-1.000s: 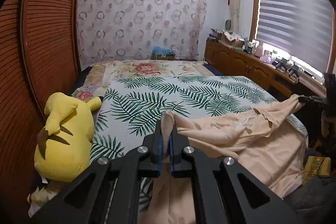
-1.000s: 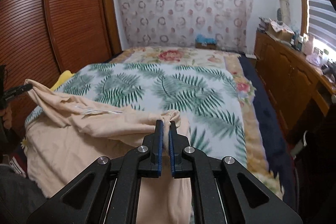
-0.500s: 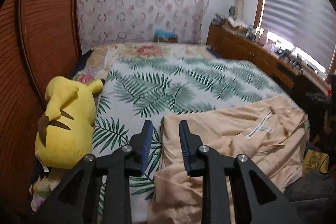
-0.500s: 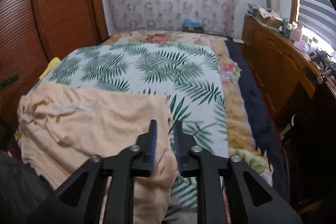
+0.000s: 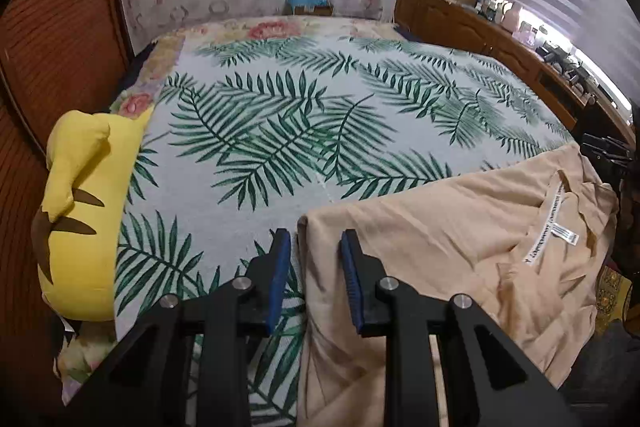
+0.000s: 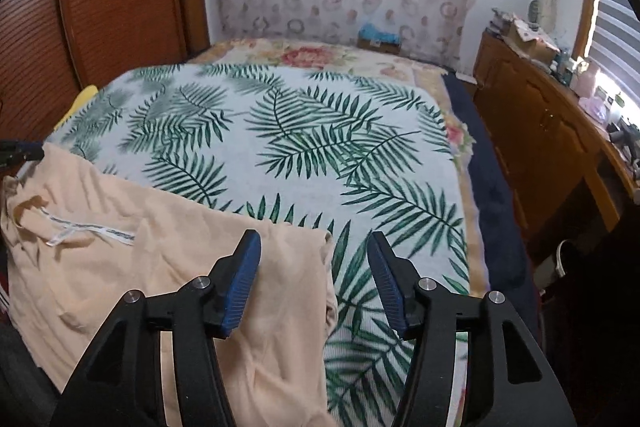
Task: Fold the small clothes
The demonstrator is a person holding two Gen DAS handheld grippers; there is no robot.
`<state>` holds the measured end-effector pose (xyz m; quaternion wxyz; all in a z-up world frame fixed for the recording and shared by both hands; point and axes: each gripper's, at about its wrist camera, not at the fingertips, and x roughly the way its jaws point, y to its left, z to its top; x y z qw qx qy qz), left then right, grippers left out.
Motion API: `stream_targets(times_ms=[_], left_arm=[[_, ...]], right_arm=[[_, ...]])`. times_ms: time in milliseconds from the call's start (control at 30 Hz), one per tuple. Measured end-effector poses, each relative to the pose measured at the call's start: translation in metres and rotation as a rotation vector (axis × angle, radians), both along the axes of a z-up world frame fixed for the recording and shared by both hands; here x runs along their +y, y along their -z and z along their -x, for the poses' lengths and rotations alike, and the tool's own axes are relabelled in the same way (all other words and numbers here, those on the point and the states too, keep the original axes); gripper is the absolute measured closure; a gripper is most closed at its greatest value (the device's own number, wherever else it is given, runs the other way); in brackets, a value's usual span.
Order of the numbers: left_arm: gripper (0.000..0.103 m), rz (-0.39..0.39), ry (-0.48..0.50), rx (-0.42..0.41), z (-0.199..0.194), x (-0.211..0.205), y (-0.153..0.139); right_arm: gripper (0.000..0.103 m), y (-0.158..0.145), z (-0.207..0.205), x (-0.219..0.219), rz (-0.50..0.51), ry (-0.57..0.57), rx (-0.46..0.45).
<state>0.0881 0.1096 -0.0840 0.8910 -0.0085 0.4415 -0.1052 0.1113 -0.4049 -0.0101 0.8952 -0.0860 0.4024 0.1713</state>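
Your left gripper (image 5: 312, 251) stands part open and your right gripper (image 6: 314, 263) wider, its jaws just opening; both are empty above the peach garment (image 5: 440, 247), spread flat at the near edge of the bed (image 5: 280, 131) for folding. Only the left view shows the yellow plush toy (image 5: 84, 207).

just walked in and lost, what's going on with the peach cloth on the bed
A person is folding a peach garment on the palm-leaf bedspread with a handheld claw in each hand. Both claws have just been opening and grip nothing now: the left claw is parted around the garment's near-left corner, the right claw stands wider at its other top corner. The garment lies spread at the bed's near edge, inner label showing. A yellow plush toy sits to the left.
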Motion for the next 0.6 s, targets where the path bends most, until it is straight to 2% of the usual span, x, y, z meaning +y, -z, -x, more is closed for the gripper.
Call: stream_targets(times_ms=[233, 600], left_arm=[[0.078, 0.031, 0.001, 0.021, -0.005, 0.003, 0.009], [0.073, 0.006, 0.001, 0.01, -0.011, 0.0, 0.01]], right_arm=[[0.044, 0.021, -0.014, -0.002, 0.052, 0.022, 0.065], [0.043, 0.028, -0.016, -0.005, -0.036, -0.013, 0.131]])
